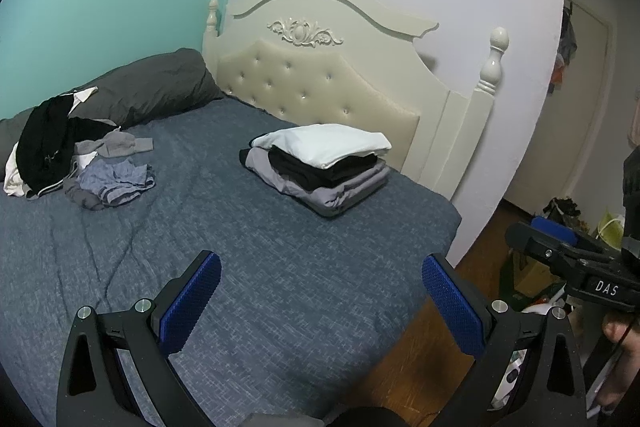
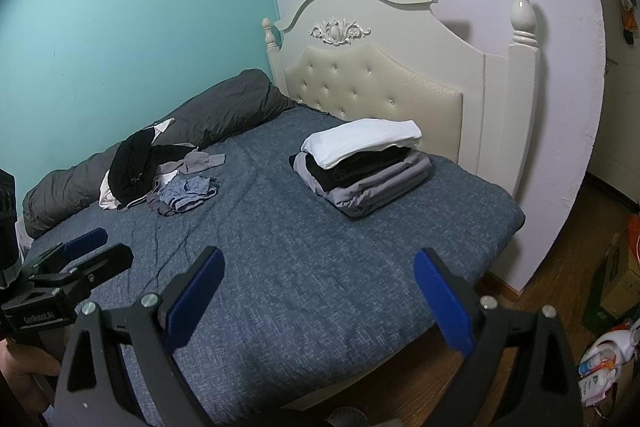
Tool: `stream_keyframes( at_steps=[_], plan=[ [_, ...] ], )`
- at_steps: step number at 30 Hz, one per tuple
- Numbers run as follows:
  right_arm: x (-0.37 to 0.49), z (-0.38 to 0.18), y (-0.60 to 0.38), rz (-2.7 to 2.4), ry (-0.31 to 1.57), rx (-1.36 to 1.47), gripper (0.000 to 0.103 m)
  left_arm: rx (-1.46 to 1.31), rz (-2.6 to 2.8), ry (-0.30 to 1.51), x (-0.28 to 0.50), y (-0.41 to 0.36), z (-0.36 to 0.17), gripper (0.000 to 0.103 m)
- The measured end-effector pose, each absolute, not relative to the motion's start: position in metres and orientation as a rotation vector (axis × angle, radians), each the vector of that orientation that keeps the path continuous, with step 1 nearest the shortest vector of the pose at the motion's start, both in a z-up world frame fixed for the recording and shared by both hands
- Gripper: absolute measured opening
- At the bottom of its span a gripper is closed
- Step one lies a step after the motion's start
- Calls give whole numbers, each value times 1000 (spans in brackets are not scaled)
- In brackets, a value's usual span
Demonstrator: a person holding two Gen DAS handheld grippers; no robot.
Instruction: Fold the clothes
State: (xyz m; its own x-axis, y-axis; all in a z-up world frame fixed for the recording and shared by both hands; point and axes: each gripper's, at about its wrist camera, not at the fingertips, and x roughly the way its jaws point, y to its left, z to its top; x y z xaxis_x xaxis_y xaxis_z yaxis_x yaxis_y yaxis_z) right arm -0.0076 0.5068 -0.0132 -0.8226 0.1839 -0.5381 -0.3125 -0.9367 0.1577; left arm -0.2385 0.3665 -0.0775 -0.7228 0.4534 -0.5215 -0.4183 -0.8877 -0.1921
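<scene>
Your left gripper [image 1: 320, 291] fills the bottom of its own view with its blue-padded jaws spread wide and empty above the blue bedspread [image 1: 280, 287], and your right gripper [image 2: 318, 291] hangs the same way in its view, jaws spread with nothing between them. The folded stack of clothes [image 1: 320, 163], a white piece on top of black and grey ones, sits right of centre near the cream tufted headboard [image 1: 320, 83]. The unfolded heap of clothes [image 1: 80, 155], black, white, grey and pale blue, lies at the left of the frame against the dark grey rolled duvet [image 1: 152, 83], well apart from the stack.
</scene>
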Motion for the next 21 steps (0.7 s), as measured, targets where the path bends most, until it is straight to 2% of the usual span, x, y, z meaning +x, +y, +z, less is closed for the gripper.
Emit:
stream_keyframes(
  at_steps=[21],
  plan=[
    [-10, -13, 508, 2748, 355, -783, 96, -798, 2552, -73, -241, 369, -79, 103]
  ],
)
